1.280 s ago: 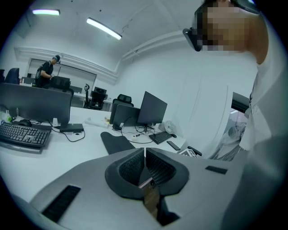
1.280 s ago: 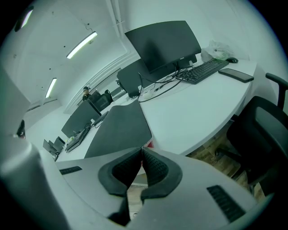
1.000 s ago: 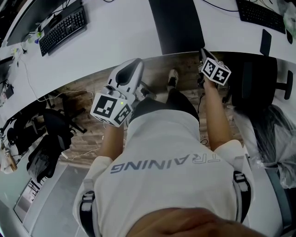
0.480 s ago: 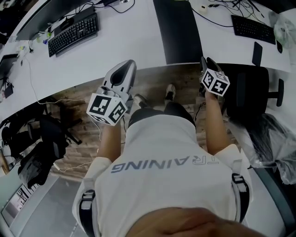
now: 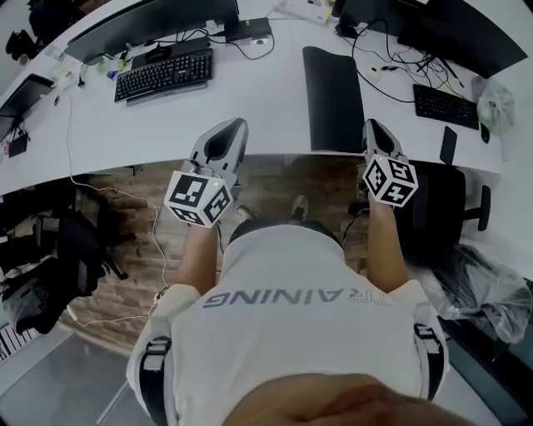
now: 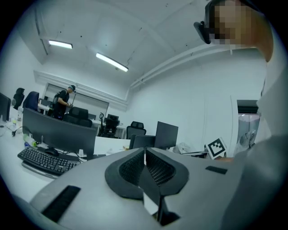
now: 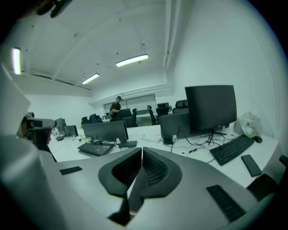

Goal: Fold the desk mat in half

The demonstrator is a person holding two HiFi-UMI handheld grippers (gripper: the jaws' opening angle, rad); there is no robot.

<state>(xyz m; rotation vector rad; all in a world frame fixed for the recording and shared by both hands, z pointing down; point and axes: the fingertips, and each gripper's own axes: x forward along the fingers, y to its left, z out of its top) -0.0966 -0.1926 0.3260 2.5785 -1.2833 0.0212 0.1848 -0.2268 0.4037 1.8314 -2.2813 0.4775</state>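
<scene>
The dark desk mat (image 5: 333,98) lies flat and unfolded on the white desk (image 5: 250,100), its short near edge at the desk's front edge. My right gripper (image 5: 369,125) hovers just right of the mat's near right corner. Its jaws are closing, the tips meet, and nothing is between them (image 7: 141,150). My left gripper (image 5: 236,125) is held over the desk's front edge, well left of the mat. It is shut and empty (image 6: 145,150).
A keyboard (image 5: 164,74) and monitor (image 5: 150,25) sit at the back left. A second keyboard (image 5: 445,106), a phone (image 5: 447,145), cables and a monitor (image 7: 210,108) are to the mat's right. An office chair (image 5: 445,195) stands right of me.
The head view has swung up, so more of the desk and the whole mat show. Both grippers stay near the desk's front edge. The mat has not moved.
</scene>
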